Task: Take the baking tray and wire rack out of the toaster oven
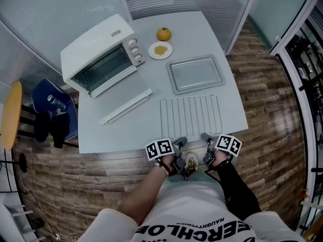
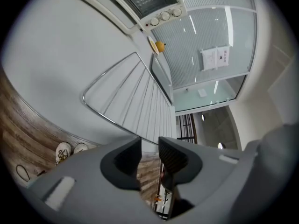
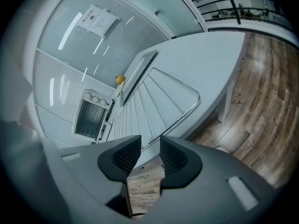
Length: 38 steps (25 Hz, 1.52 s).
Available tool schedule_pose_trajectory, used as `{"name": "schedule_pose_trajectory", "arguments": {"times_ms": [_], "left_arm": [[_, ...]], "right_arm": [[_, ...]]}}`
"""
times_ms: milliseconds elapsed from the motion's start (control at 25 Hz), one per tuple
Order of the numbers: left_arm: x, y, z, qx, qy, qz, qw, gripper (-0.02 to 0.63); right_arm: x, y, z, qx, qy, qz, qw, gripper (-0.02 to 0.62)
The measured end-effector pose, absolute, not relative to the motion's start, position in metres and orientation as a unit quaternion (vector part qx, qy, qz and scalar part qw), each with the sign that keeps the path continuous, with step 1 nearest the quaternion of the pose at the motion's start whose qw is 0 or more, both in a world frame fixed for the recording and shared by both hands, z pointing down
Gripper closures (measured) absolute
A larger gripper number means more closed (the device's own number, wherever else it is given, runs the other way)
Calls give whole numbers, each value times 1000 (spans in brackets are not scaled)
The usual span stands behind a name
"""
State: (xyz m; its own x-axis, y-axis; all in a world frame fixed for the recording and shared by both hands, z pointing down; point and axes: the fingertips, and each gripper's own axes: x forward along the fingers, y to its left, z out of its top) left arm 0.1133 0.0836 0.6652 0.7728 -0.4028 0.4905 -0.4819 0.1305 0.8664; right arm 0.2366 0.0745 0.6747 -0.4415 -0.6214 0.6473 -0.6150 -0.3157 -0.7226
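The wire rack (image 1: 191, 116) lies flat on the pale table (image 1: 111, 135) close to its near edge, and the baking tray (image 1: 196, 74) sits just beyond it. The white toaster oven (image 1: 103, 54) stands at the far left with its door folded down and its white handle bar (image 1: 126, 106) facing me. My left gripper (image 1: 180, 142) and right gripper (image 1: 206, 136) hover at the table's near edge, just short of the rack's near rim. In the left gripper view, the left gripper (image 2: 149, 146) is open and empty, apart from the rack (image 2: 135, 97). The right gripper (image 3: 150, 146) is likewise open and empty, short of the rack (image 3: 154, 101).
An orange (image 1: 163, 34) and a small plate (image 1: 160, 50) sit behind the tray, right of the oven. A blue chair (image 1: 53, 105) and a round wooden top (image 1: 11, 115) stand left of the table. Glass partitions close off the back. The floor is wood planks.
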Motion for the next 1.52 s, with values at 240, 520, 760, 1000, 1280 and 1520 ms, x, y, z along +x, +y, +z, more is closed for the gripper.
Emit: {"name": "schedule_pose_trajectory", "arguments": {"times_ms": [240, 520, 760, 1000, 1280, 1520], "left_arm": [[100, 90, 661, 665, -338, 22, 665, 480], [84, 64, 634, 721, -365, 44, 587, 480], [78, 33, 584, 788, -388, 60, 474, 480], [72, 7, 537, 831, -409, 74, 369, 480], [60, -12, 485, 856, -440, 71, 262, 479], [44, -31, 432, 865, -467, 49, 176, 472]], "right_arm": [[237, 83, 672, -538, 582, -609, -3, 486], [244, 73, 649, -551, 611, -568, -27, 488], [249, 42, 597, -573, 675, -463, -45, 488], [235, 19, 545, -580, 739, -336, -71, 486], [221, -1, 477, -582, 787, -183, -89, 486], [213, -16, 417, -581, 805, -89, -78, 486]]}}
